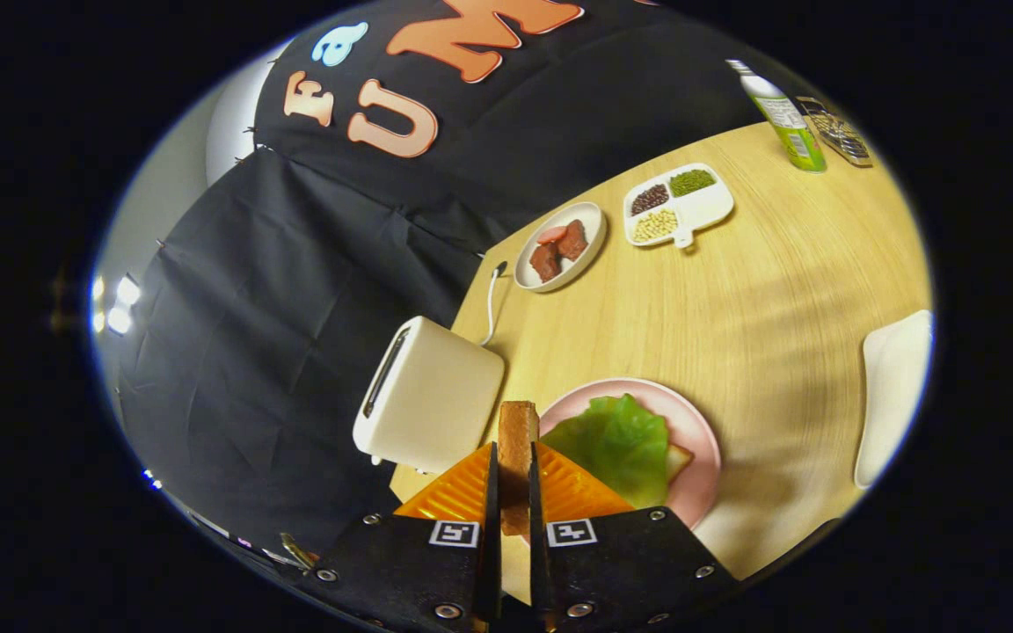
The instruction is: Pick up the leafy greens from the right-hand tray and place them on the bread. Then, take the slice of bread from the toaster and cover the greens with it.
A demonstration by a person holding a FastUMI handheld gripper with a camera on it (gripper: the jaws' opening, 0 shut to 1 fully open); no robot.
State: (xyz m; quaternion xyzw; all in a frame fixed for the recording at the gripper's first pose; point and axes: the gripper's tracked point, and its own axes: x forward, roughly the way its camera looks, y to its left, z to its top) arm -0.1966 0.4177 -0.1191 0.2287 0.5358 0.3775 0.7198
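Note:
My gripper [515, 470] is shut on a slice of bread [517, 440], held on edge between both fingers and sticking up just past the fingertips. Just ahead and to the right lies a pink plate [698, 431] with a green lettuce leaf [619, 444] spread over another bread slice, of which a corner [679, 459] peeks out. The white toaster [427, 396] stands to the left of the fingers at the table's edge, its slot dark.
A white tray [898, 391] lies at the right on the wooden table [735, 299]. Further off are a bowl of meat pieces [561, 246], a divided dish of beans [679, 205], a green bottle [788, 119] and a wire basket [841, 132].

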